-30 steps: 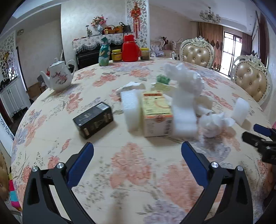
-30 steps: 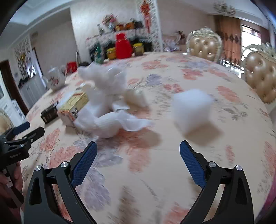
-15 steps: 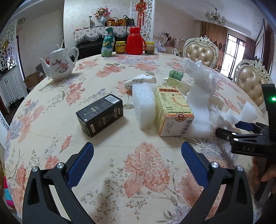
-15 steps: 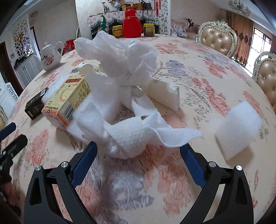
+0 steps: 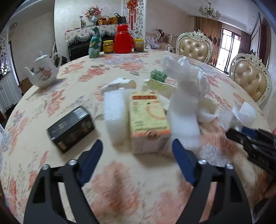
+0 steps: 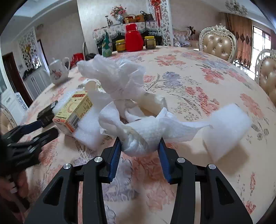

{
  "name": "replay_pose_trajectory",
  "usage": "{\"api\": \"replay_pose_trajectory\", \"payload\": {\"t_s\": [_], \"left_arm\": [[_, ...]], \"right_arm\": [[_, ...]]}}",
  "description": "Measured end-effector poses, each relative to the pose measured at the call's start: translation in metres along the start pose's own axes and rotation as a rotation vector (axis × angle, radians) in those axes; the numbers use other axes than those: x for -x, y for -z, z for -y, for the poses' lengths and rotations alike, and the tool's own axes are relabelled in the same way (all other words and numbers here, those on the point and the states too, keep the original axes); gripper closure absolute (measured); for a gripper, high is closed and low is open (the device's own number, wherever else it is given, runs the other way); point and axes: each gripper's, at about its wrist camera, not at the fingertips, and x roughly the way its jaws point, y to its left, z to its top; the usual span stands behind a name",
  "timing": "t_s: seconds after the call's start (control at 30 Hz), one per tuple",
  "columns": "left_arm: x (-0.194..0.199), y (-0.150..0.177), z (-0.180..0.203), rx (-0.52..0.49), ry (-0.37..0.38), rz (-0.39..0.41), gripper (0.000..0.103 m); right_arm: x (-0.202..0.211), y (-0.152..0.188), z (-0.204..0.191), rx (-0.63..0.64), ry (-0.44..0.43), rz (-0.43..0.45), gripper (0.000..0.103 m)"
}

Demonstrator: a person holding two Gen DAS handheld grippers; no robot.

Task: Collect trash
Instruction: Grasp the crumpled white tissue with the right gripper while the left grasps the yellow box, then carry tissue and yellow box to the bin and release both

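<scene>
My right gripper (image 6: 139, 148) has just been closing and now clamps a crumpled white paper towel (image 6: 144, 132) lying on the floral surface (image 6: 198, 82). My left gripper (image 5: 137, 151) has just been narrowing but stands apart, empty, just short of a yellow carton (image 5: 148, 118).

Ornate dining room, daylight from the right

Round table (image 5: 72, 81) under floral cloth; two cream tufted chairs (image 5: 195, 46) at its far right edge; draped sideboard (image 5: 81, 34) with flower vase (image 5: 94, 14) on the back wall; red knot hanging (image 5: 132, 6) on white lattice panel; chandelier (image 5: 209, 11); curtained window (image 5: 227, 46)
</scene>
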Motion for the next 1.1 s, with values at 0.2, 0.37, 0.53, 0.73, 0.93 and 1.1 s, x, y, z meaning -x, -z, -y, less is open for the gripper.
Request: {"api": "replay_pose_trajectory", "payload": {"t_s": [0.2,0.37,0.53,0.73,0.93,1.1], "left_arm": [[-0.031,-0.012,0.012,-0.003,-0.036,-0.039,0.031],[-0.036,-0.02,0.009,0.01,-0.046,-0.024,0.042],[-0.024,-0.014,0.011,0.005,-0.029,-0.014,0.055],[0.014,0.007,0.015,-0.011,-0.029,0.048,0.055],[0.055,0.034,0.02,-0.009,0.009,0.113,0.055],[0.084,0.052,0.034,-0.024,0.044,0.172,0.055]], "right_arm": [[0.012,0.009,0.009,-0.016,-0.033,0.011,0.061],[0.016,0.015,0.011,-0.03,-0.05,0.017,0.061],[0.025,0.022,0.007,-0.029,-0.055,0.028,0.061],[0.043,0.034,0.007,-0.027,-0.049,0.045,0.061],[0.061,0.048,0.007,-0.033,-0.041,0.067,0.061],[0.078,0.055,0.007,-0.042,-0.033,0.099,0.061]]}}
